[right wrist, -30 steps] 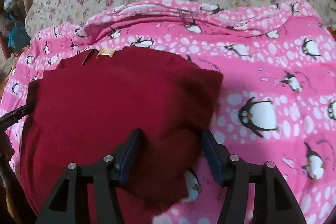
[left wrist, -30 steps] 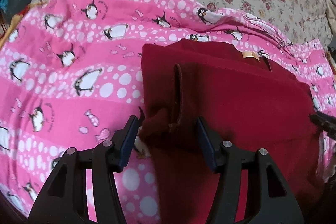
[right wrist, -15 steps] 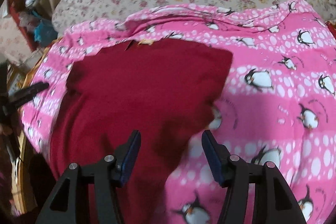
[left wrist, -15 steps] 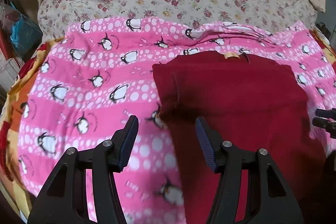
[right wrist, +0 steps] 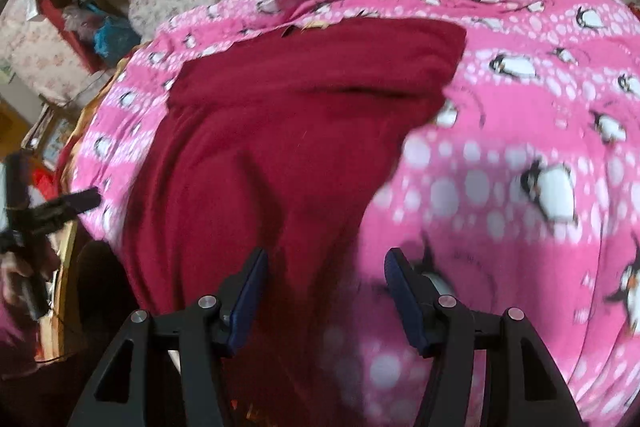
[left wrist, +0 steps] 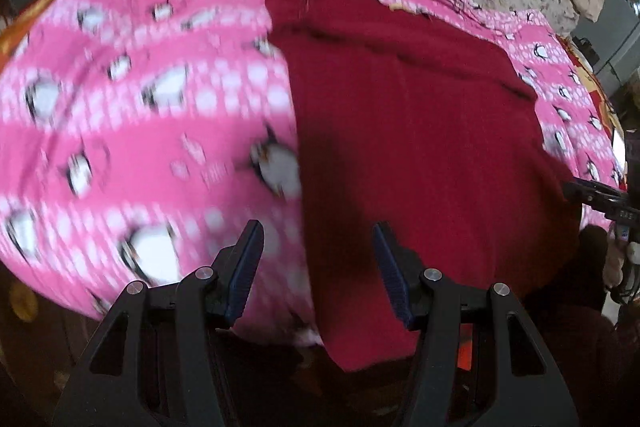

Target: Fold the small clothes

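Now that both grippers have let go and pulled back toward the near edge, the red garment lies folded on the pink penguin blanket. Left gripper hangs half open and empty, tilted down; right gripper likewise.

Motion blur smears penguin blanket on left. Near end of red garment drops behind bed edge, hidden. Other gripper cut off at left edge.
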Demonstrator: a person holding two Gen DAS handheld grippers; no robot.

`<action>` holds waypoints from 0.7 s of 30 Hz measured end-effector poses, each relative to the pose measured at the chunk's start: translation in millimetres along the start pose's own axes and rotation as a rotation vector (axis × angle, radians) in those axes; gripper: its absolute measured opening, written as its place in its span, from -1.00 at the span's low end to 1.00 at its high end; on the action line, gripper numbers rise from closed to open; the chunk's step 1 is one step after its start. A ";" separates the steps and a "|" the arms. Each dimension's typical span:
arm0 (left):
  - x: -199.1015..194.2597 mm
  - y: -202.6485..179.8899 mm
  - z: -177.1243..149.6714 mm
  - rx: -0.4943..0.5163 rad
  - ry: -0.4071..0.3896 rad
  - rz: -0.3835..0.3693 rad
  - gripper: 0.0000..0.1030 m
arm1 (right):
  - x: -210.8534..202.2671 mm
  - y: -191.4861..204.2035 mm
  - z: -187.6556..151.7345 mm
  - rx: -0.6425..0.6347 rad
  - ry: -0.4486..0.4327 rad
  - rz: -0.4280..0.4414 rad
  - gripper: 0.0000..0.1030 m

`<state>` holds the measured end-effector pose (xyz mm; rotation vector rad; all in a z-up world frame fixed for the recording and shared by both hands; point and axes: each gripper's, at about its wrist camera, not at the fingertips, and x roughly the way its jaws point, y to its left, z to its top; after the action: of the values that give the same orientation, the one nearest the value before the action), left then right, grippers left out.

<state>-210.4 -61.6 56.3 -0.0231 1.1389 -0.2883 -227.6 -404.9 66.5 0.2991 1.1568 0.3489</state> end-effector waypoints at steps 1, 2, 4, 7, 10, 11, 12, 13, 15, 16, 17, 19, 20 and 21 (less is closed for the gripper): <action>2.5 -0.6 -9.4 -0.007 0.006 -0.004 0.10 | -3.8 -0.2 -7.8 0.000 0.005 0.020 0.13; 4.1 -0.8 -14.0 -0.011 0.011 -0.006 0.10 | -5.6 -0.5 -13.0 0.000 0.011 0.028 0.14; 8.8 0.7 -28.6 -0.031 0.028 -0.016 0.10 | -8.3 -0.5 -27.9 -0.010 0.032 0.024 0.14; 15.4 2.2 -43.0 -0.049 0.056 -0.027 0.09 | -7.0 -1.4 -48.0 -0.021 0.071 0.021 0.15; 24.9 -0.3 -58.3 -0.065 0.082 -0.050 0.10 | -2.6 -4.7 -63.6 -0.008 0.093 0.027 0.15; 30.8 -2.3 -64.5 -0.073 0.102 -0.060 0.10 | -0.3 -5.8 -67.1 -0.002 0.099 0.030 0.15; 35.6 -4.9 -69.4 -0.076 0.117 -0.067 0.10 | 2.9 -6.9 -70.5 0.003 0.107 0.031 0.15; 38.2 -6.1 -71.4 -0.074 0.125 -0.069 0.09 | 6.3 -6.9 -73.4 0.004 0.114 0.029 0.15; 42.0 -13.5 -75.7 -0.052 0.129 -0.055 0.10 | 11.6 -3.7 -76.1 -0.015 0.122 0.018 0.15; 42.3 -16.5 -75.9 -0.043 0.124 -0.044 0.10 | 13.4 -1.3 -75.9 -0.030 0.123 0.005 0.15; 43.5 -17.6 -76.2 -0.042 0.124 -0.040 0.10 | 16.2 1.3 -74.9 -0.041 0.128 -0.006 0.15; 49.1 -16.8 -76.3 -0.061 0.143 -0.047 0.10 | 21.5 3.3 -73.8 -0.051 0.135 -0.011 0.25; 52.8 -14.9 -77.3 -0.076 0.156 -0.054 0.10 | 24.4 4.7 -73.7 -0.052 0.134 -0.002 0.42; 57.0 -13.2 -78.8 -0.090 0.170 -0.057 0.10 | 26.9 7.0 -73.3 -0.054 0.132 0.017 0.66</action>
<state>-261.9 -77.8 -25.6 -0.1122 1.3215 -0.2939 -286.6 -383.6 19.4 0.2418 1.2732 0.4194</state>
